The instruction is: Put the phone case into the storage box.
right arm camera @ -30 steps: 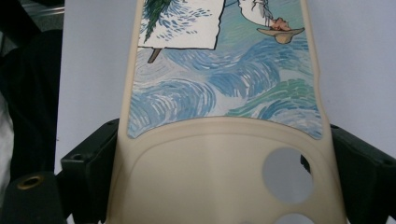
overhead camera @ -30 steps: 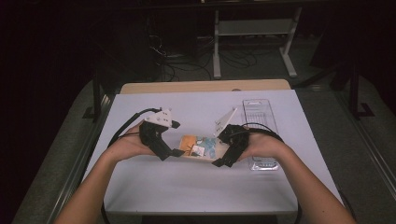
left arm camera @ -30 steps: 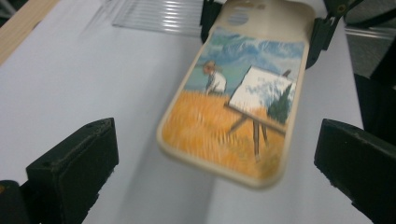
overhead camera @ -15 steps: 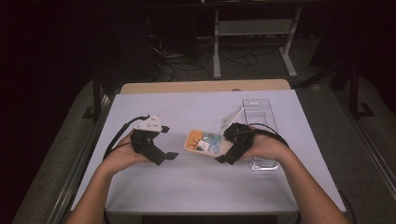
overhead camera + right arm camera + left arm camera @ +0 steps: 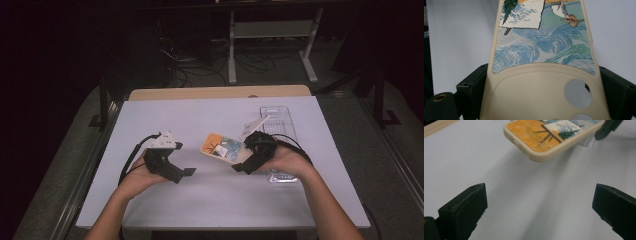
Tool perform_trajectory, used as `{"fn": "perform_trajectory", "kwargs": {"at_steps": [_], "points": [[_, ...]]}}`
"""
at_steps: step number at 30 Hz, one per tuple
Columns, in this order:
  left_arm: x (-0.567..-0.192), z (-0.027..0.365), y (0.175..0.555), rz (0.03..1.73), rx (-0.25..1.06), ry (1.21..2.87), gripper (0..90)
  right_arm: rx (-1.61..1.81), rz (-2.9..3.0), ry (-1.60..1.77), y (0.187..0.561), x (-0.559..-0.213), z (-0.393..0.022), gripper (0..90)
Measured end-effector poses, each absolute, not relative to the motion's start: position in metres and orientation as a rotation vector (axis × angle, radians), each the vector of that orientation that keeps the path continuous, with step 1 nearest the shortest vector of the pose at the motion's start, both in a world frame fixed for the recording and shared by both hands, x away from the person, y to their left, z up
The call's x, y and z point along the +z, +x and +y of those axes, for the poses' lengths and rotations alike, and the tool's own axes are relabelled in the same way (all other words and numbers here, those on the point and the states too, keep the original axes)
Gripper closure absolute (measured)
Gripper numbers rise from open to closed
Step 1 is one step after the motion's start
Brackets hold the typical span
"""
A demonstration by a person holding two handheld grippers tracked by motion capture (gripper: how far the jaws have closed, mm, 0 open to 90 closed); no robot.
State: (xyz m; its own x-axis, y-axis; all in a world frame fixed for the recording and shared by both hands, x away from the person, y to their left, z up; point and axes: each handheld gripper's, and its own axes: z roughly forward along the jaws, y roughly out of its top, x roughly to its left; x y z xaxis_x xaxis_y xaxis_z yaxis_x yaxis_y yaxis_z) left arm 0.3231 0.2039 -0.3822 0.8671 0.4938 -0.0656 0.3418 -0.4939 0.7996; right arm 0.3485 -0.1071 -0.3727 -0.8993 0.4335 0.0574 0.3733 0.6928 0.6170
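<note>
A painted phone case [image 5: 222,148] is held above the middle of the white table [image 5: 210,200], clamped by its camera end between the jaws of the right gripper [image 5: 242,167], which are closed against its two long edges. The left gripper [image 5: 187,172] is held toward the table's left edge, apart from the case, its jaws spread wide with nothing between them. A clear plastic tray [image 5: 280,122] lies near the right edge.

Bare table [image 5: 210,200] beneath raised phone case [image 5: 223,148]
</note>
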Motion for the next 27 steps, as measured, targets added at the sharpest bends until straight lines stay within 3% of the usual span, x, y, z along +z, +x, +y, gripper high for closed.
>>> {"fn": "perform_trajectory", "kwargs": {"at_steps": [11, 19, 27], "points": [[-0.384, 0.200, 0.323, 0.629, 0.203, 2.082, 0.0, 0.999, 2.810, 0.709, 0.345, -0.376, -0.105, 9.2], [-0.387, 0.191, 0.318, 0.526, 0.351, 2.138, 0.0, 0.998, 2.814, 0.707, 0.345, -0.377, -0.104, 9.2], [-0.388, 0.188, 0.315, 0.503, 0.371, 2.124, 0.0, 1.004, 2.815, 0.707, 0.345, -0.377, -0.103, 9.2]]}}
